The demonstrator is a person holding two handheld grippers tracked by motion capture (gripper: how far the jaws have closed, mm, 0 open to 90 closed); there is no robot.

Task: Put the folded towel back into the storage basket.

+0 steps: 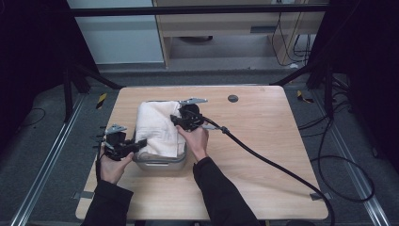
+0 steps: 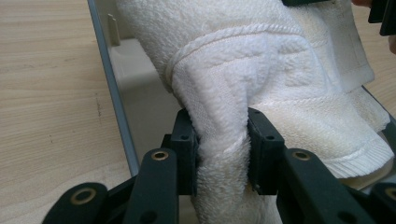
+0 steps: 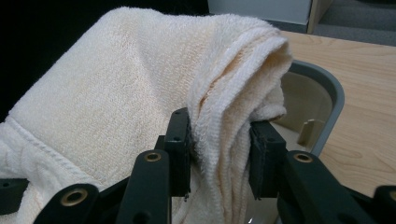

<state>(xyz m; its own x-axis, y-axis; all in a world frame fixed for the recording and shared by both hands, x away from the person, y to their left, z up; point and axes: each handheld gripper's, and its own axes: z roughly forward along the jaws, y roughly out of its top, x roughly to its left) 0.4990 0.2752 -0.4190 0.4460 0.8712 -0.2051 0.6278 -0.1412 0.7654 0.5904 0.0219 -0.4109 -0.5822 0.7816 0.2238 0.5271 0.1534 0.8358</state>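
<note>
From above, a square wooden bench [image 1: 263, 155] stands on grey carpet, and a grey rectangular tub [image 1: 162, 163] sits toward its left half, nearer the front edge than the back. A white towel [image 1: 157, 127] is heaped in the tub, rising above its rim and covering most of it. The person's left hand [image 1: 113, 167] comes in from the front-left corner, palm up under the left gripper [image 1: 139, 144], which points rightward into the towel's left front corner. The right hand [image 1: 196, 141] reaches in from the front edge, forearm angled up and to the left, holding the right gripper [image 1: 175, 120] against the towel's right side near the tub's back half; its black cable [image 1: 273, 162] trails off toward the front-right corner. A small dark round disc [image 1: 233, 98] lies near the bench's back edge. In the left gripper view, the left gripper [image 2: 223, 154] has its two black jaws closed narrowly on a bunched fold of the towel [image 2: 243, 79], the cloth squeezed between them and bulging above; the tub's grey rim [image 2: 114, 102] runs beside it with bare bench to the left. In the right gripper view, the right gripper [image 3: 219, 154] likewise pinches a thick folded edge of the towel [image 3: 107, 93], jaws held a little apart by the layers, and the tub's rounded corner [image 3: 334, 95] curves just behind the fold.
</note>
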